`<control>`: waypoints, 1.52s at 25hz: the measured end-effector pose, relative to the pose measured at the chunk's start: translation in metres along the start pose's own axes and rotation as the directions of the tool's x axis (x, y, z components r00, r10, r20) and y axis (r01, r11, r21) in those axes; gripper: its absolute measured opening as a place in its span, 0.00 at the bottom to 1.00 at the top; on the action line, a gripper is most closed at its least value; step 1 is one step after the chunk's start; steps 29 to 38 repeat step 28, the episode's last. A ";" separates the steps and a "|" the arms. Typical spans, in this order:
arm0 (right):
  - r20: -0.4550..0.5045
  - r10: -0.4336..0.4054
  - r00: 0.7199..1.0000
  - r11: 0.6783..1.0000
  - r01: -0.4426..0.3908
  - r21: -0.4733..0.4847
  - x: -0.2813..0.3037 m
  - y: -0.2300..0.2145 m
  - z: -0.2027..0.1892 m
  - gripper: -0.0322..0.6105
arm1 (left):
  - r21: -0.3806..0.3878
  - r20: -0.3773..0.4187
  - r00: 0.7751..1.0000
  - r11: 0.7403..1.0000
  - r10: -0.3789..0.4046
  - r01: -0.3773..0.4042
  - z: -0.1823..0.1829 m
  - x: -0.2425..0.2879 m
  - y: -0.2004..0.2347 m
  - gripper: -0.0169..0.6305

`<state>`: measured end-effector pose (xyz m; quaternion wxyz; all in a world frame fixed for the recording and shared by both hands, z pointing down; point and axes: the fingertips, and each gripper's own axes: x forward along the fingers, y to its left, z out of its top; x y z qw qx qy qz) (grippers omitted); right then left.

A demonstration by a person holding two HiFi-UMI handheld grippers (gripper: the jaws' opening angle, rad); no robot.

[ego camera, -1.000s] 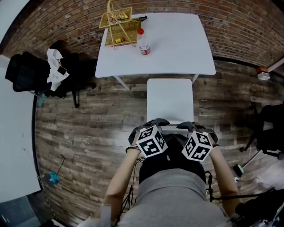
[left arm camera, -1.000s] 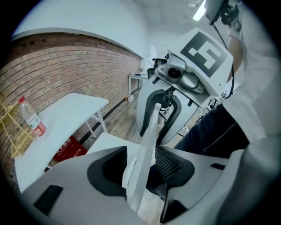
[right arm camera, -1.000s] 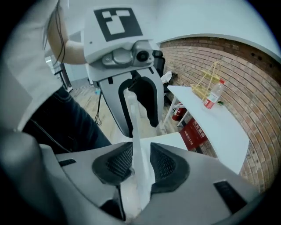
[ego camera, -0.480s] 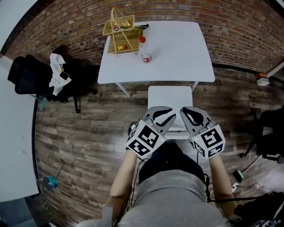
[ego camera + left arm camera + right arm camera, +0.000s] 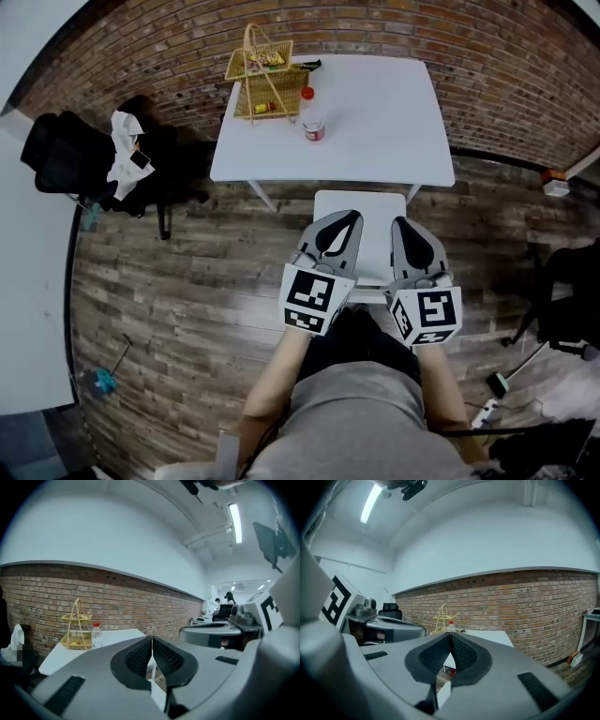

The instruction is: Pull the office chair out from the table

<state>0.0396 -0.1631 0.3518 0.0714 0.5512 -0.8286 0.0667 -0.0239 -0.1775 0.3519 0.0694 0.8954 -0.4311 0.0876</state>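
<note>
At twelve o'clock from me, a white rectangular table (image 5: 375, 122) stands against the red brick wall (image 5: 506, 56), and the white square-seated office chair (image 5: 373, 239) sits just in front of it, its far edge close to the table's near edge. I hold both tools above that seat, side by side and pointing toward the table. My left gripper (image 5: 344, 218) has just been closing; its black ribbed fingers (image 5: 140, 656) now meet at the tips with nothing between them. My right gripper (image 5: 404, 225) has just been closing too, and its pads (image 5: 461, 653) are pressed together on nothing. Neither touches the chair. On the table's far left corner, at eleven o'clock, stands a yellow wicker two-tier basket (image 5: 262, 80), and just beside it a clear plastic bottle with a red cap (image 5: 313, 120). Over at ten o'clock, a black chair (image 5: 70, 155) carries a crumpled white cloth (image 5: 122, 155) on the grey wood-plank floor (image 5: 187, 272).
</note>
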 end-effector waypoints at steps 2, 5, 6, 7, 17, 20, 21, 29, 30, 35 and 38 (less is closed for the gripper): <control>0.013 -0.003 1.000 1.000 0.003 0.009 0.001 0.001 0.002 0.07 | -0.018 0.012 1.000 1.000 0.024 -0.024 0.001 -0.002 0.005 0.05; 0.025 0.000 1.000 1.000 0.000 -0.002 0.002 0.002 0.003 0.07 | -0.032 0.013 0.999 0.998 0.049 -0.049 -0.001 -0.005 0.011 0.05; 0.026 -0.005 1.000 1.000 0.005 -0.002 0.002 0.001 0.003 0.07 | -0.036 0.011 0.998 0.998 0.057 -0.057 -0.002 -0.005 0.012 0.05; 0.027 -0.012 1.000 1.000 0.012 0.005 0.001 0.000 0.004 0.07 | -0.038 0.011 0.998 0.997 0.064 -0.064 -0.002 -0.005 0.013 0.05; 0.025 -0.022 0.999 0.999 0.021 0.043 0.002 -0.003 0.010 0.07 | -0.075 0.004 0.996 0.993 0.093 -0.092 -0.006 -0.011 0.017 0.05; 0.021 -0.023 1.000 0.998 0.021 0.057 0.001 -0.005 0.009 0.07 | -0.072 0.003 0.996 0.993 0.092 -0.092 -0.005 -0.012 0.015 0.05; 0.020 -0.023 1.000 0.998 0.021 0.062 0.000 -0.005 0.009 0.07 | -0.068 0.003 0.996 0.993 0.094 -0.093 -0.005 -0.012 0.015 0.05; 0.032 -0.026 0.999 0.999 0.025 0.022 -0.004 -0.002 0.007 0.07 | -0.053 -0.010 0.995 0.994 0.094 -0.095 -0.010 -0.014 0.013 0.05; 0.032 -0.026 0.999 0.999 0.025 0.022 -0.004 -0.002 0.007 0.07 | -0.053 -0.010 0.995 0.994 0.094 -0.095 -0.010 -0.014 0.013 0.05; 0.032 -0.026 0.999 0.999 0.025 0.022 -0.004 -0.002 0.007 0.07 | -0.053 -0.010 0.995 0.994 0.094 -0.095 -0.010 -0.014 0.013 0.05; 0.032 -0.026 0.999 0.999 0.025 0.022 -0.004 -0.002 0.007 0.07 | -0.053 -0.010 0.995 0.994 0.094 -0.095 -0.010 -0.014 0.013 0.05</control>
